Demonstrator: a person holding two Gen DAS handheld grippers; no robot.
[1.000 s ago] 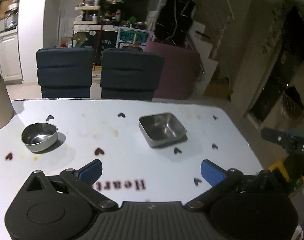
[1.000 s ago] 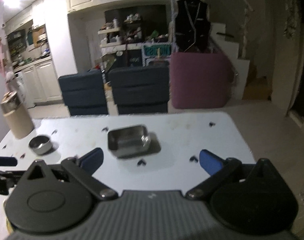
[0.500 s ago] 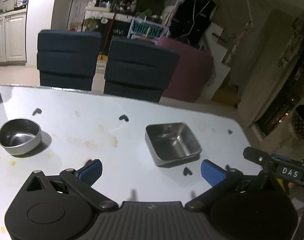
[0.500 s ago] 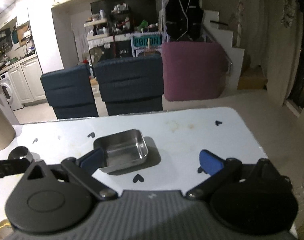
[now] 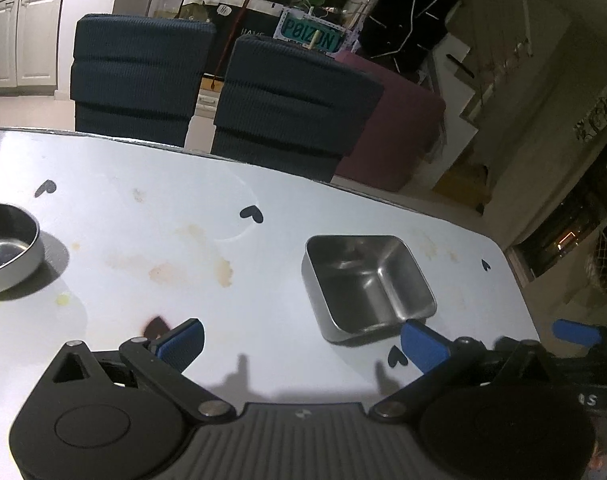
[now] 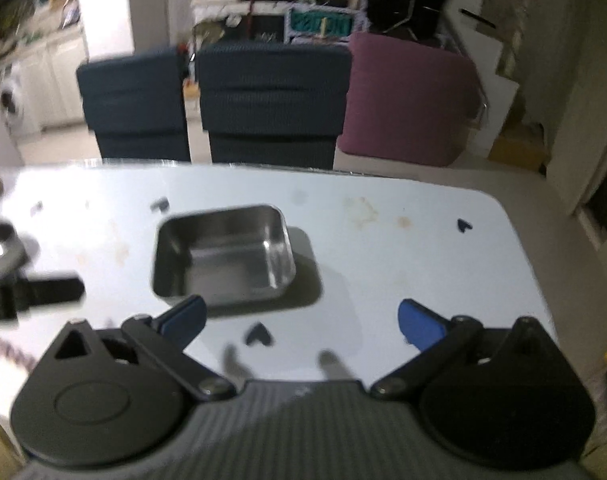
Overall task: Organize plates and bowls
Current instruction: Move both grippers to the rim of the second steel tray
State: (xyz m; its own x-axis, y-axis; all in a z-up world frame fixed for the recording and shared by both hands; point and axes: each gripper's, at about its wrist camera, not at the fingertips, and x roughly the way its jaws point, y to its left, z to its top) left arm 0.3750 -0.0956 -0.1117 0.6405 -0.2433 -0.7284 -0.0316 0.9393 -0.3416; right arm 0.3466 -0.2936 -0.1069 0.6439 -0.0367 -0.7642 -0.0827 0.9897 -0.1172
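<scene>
A square steel bowl point(image 5: 369, 280) point(image 6: 223, 252) rests on the white table point(image 5: 263, 264), which is printed with small black hearts. A round steel bowl point(image 5: 7, 252) point(image 6: 1, 246) stands near the table's left side. My left gripper point(image 5: 303, 346) hovers open over the near edge, its right blue fingertip just in front of the square bowl. My right gripper point(image 6: 301, 322) is also open, its left blue fingertip just in front of that bowl's near rim. Nothing sits between either pair of fingers. The right gripper's blue tip point(image 5: 575, 332) shows at the far right of the left wrist view.
Two dark blue chairs point(image 5: 143, 80) point(image 5: 291, 104) stand behind the table's far edge, with a maroon seat point(image 6: 407, 100) to their right. The table's right edge point(image 6: 515, 248) drops to the floor. Brownish stains point(image 5: 223, 272) mark the tabletop.
Both grippers have moved forward and lower toward the square bowl, which now looks larger and closer. The left view has swung right, pushing the round bowl to the frame's left edge.
</scene>
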